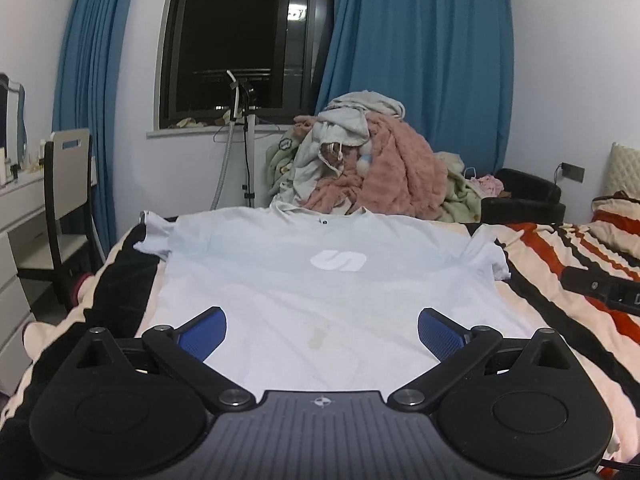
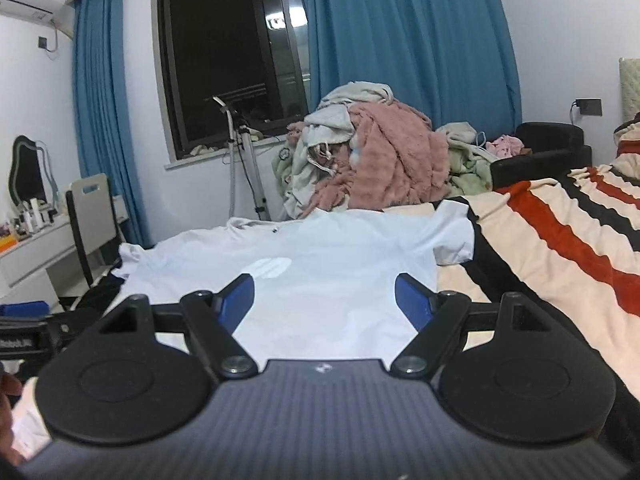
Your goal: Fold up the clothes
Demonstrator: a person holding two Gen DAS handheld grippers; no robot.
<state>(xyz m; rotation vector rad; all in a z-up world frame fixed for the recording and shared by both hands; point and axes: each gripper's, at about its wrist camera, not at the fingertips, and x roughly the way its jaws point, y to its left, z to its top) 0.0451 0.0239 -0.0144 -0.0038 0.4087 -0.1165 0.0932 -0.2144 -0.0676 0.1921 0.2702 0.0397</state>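
While both wrist views look across the bed (image 1: 552, 248), its red, black and cream striped blanket (image 2: 560, 240) fills most of the surface. White T-shirt (image 1: 320, 280) lies flat on the blanket, front up, collar toward the window, both sleeves out, logo (image 1: 338, 260) at chest. Clothes pile (image 1: 360, 164) sits just beyond the collar. Chair (image 1: 66, 200) stands to the left of the bed. Left gripper (image 1: 322, 332) hovers over the shirt's hem end, jaws spread wide, empty. Right gripper (image 2: 324, 304) same: wide apart, gripping nothing, over the shirt's lower half.
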